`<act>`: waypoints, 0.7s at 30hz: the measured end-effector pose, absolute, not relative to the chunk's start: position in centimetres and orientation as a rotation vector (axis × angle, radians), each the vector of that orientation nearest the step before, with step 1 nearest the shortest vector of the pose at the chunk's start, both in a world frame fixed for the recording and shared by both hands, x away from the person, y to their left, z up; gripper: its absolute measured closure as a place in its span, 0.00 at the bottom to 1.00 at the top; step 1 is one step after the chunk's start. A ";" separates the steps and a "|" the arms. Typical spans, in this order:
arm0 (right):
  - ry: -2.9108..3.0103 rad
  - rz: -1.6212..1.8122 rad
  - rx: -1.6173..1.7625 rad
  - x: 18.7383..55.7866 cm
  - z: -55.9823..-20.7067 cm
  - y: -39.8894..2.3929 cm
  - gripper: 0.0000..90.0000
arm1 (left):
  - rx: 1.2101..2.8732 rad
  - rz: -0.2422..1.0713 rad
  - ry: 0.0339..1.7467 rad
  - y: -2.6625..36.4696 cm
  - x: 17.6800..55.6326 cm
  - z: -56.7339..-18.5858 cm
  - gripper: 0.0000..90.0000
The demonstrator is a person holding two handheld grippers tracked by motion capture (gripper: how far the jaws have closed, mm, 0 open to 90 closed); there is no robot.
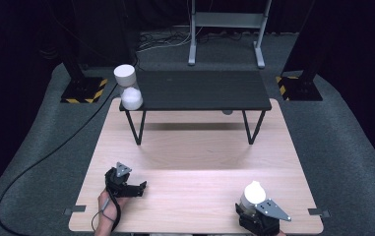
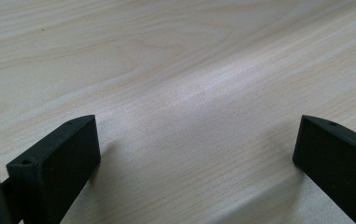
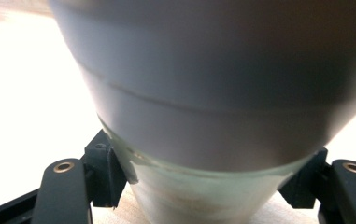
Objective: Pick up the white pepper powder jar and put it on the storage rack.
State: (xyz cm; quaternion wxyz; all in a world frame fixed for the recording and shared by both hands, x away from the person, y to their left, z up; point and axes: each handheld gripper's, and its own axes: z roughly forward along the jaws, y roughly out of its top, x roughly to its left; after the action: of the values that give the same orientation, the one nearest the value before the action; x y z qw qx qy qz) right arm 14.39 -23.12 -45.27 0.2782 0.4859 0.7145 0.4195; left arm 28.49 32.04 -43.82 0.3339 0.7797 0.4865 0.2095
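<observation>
**Right jaws clamped on white jar**

High view: my right gripper (image 1: pixel 254 206) at the table's (image 1: pixel 200 147) near right edge, the jar (image 1: pixel 253 193) upright in it. Right gripper view adds a clear glass band under the jar's white flared top, jaws pressing both sides. My left gripper (image 2: pixel 196 154) rests low at near left, jaws wide apart over bare wood. Second jar (image 1: pixel 128 87) on the black shelf's (image 1: pixel 200 91) far-left corner.

Dim surroundings, brightly lit table (image 1: pixel 195 147); right gripper view overexposed and blurred.
</observation>
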 end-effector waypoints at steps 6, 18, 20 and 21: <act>1.908 1.123 1.295 14.4 -44.4 -23.3 0.34 | 2.032 0.554 1.275 31.9 28.3 -43.8 0.01; 1.902 1.114 1.269 15.4 -42.5 -23.3 0.34 | 2.030 0.563 1.278 31.8 28.2 -43.9 0.01; 1.903 1.110 1.260 15.7 -42.1 -23.3 0.34 | 2.030 0.564 1.277 31.8 28.2 -43.9 0.01; 1.902 1.108 1.254 15.8 -41.9 -23.3 0.34 | 2.031 0.565 1.277 31.8 28.2 -43.9 0.01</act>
State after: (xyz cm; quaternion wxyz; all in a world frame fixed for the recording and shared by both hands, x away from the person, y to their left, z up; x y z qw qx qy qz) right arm 15.81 -23.25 -41.89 0.2992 0.4723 0.7164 0.4174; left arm 28.20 31.76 -43.87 0.3323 0.7773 0.4886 0.2161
